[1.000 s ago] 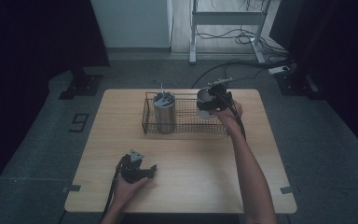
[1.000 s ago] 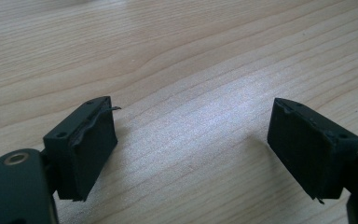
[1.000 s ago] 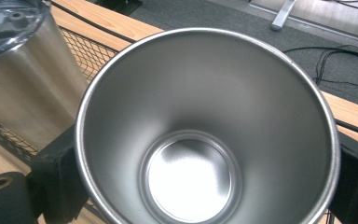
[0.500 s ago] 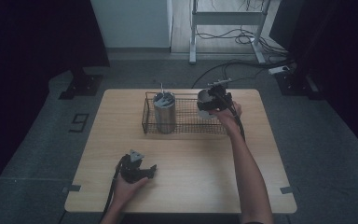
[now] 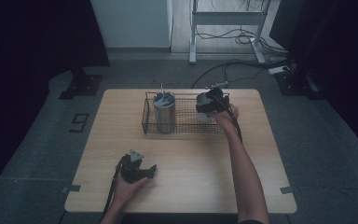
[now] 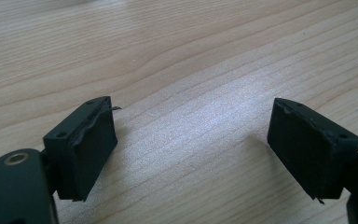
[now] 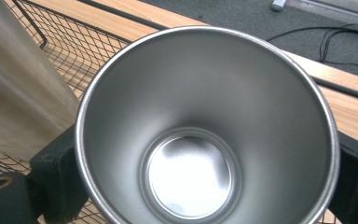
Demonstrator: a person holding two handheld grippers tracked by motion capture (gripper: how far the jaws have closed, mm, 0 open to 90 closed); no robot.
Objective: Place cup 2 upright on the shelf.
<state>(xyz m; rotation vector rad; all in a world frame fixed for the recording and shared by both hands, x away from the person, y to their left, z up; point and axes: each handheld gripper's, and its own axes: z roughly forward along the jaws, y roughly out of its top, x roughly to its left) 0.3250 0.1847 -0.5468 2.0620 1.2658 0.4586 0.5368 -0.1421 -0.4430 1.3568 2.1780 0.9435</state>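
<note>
Nothing moved: right gripper (image 5: 208, 110) clamped on 1 steel cup (image 7: 205, 135) over wire basket (image 5: 148, 116), left gripper (image 5: 142, 169) wide open, empty.

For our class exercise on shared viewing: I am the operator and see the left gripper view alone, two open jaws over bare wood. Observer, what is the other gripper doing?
Observer: The right gripper is clamped on a steel cup at the wire basket.
Operator: Anything inside that cup?
Observer: No, the right gripper view shows its bare bottom.
Operator: Is the basket otherwise empty?
Observer: No, a taller metal tumbler stands at its left end.
</note>
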